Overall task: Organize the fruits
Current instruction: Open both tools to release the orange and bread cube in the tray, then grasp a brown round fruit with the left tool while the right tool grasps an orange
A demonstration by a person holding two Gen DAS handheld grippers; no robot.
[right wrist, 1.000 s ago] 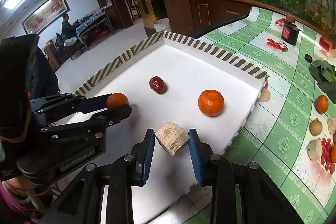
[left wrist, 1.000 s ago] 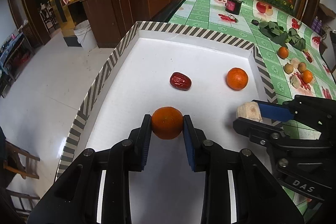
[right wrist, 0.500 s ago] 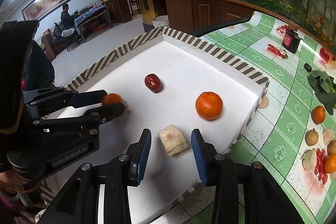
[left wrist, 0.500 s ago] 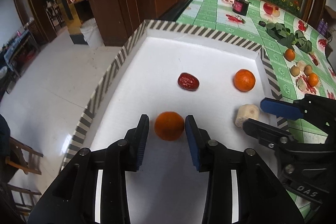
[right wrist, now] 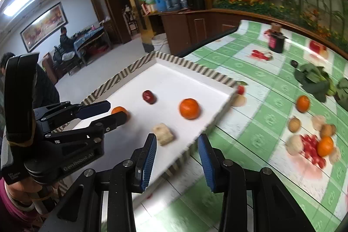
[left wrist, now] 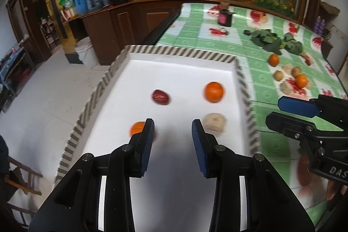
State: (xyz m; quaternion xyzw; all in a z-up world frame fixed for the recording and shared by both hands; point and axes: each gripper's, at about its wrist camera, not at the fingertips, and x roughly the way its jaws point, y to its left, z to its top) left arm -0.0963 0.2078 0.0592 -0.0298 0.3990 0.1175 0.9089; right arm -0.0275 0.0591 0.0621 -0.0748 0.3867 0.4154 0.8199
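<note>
A white tray [left wrist: 178, 51] with a striped rim holds a small orange [left wrist: 138, 128], a red date [left wrist: 160, 97], a bigger orange [left wrist: 213, 91] and a beige chunk [left wrist: 214, 125]. My left gripper [left wrist: 173, 125] hovers open and empty over the tray's near part, with the small orange just left of its left finger. My right gripper [right wrist: 177, 140] is open and empty above the tray's near right edge. The beige chunk [right wrist: 163, 134] lies just ahead of its left finger. In the right wrist view the left gripper [right wrist: 108, 112] reaches towards the small orange [right wrist: 119, 110].
Right of the tray, the green checked tablecloth [right wrist: 256, 84] carries loose oranges [right wrist: 303, 103], brownish fruits [right wrist: 294, 124], leafy greens [right wrist: 313, 77] and a dark jar [right wrist: 276, 40]. A person's hand [right wrist: 21, 190] holds the left gripper. The floor drops away left of the tray.
The left gripper let go of the small orange and the right let go of the beige chunk. Both lie on the tray, and both grippers have pulled back and up.
</note>
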